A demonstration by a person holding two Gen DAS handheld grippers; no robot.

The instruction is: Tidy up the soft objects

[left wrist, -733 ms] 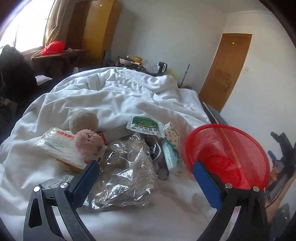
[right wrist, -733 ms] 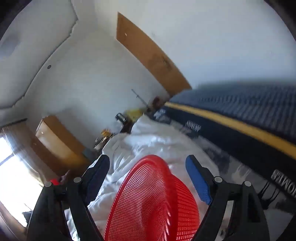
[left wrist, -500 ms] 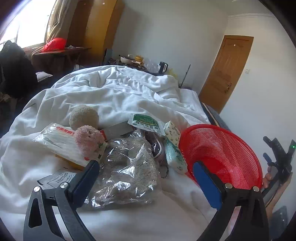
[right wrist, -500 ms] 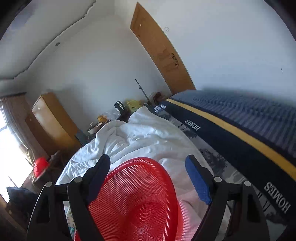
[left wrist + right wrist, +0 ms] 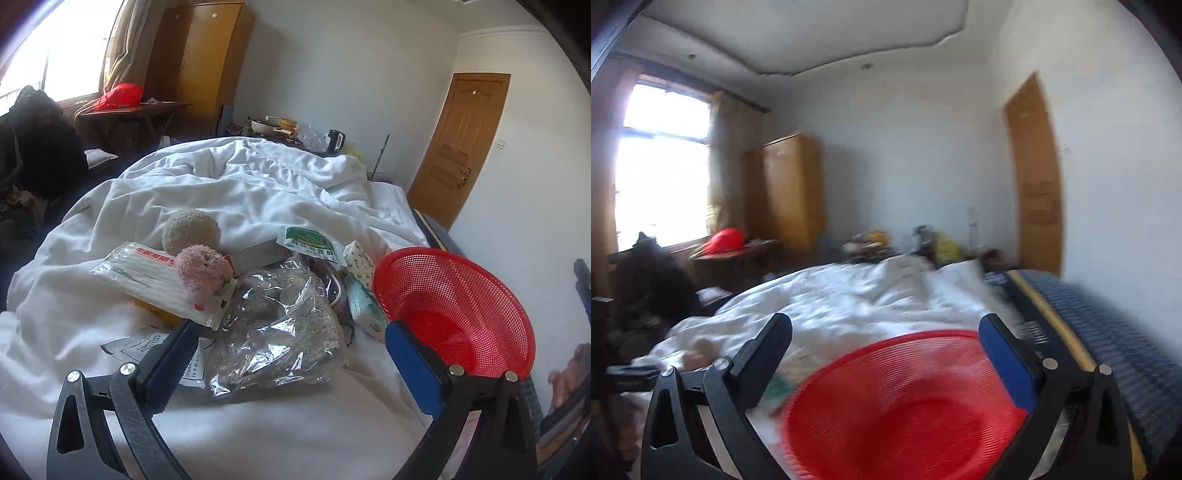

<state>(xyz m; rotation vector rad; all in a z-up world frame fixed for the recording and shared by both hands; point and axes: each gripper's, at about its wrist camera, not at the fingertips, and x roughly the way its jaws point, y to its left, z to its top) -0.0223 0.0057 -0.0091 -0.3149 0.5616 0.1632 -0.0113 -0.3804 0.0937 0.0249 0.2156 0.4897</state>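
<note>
Two grippers, both spread wide, neither holding anything. Left gripper [image 5: 291, 354] hangs over the near edge of the pile, angled down at it; the clear bag [image 5: 280, 332] of grey fabric lies between its jaws in the view, but the pads are not on it. Right gripper [image 5: 886, 354] hovers over the red basket [image 5: 908, 402]; that frame is motion-blurred, so whether a pad grazes the rim I cannot tell.

Basket: sits on the white duvet [image 5: 236, 192] at the right of the pile, tilted, mouth toward the items. Its mesh looks empty in both views.

Pile, all on the duvet, left of the basket:
- beige plush ball [image 5: 191, 230], farthest back
- pink plush [image 5: 202, 272], resting on a white packet [image 5: 147, 277] with red print
- clear bag, centre, nearest the left gripper
- green-printed sachet [image 5: 308, 240]
- tissue packs [image 5: 360, 284], just beside the basket rim
- paper sheet [image 5: 147, 347] under the left jaw

Progress, my judgement: nothing sorted yet. Every soft item is outside the basket. Everything remains: pick the plush pieces, the bagged fabric and probably the tissues, and drop each in the basket. Which of the flat packets count as soft is unclear.
</note>
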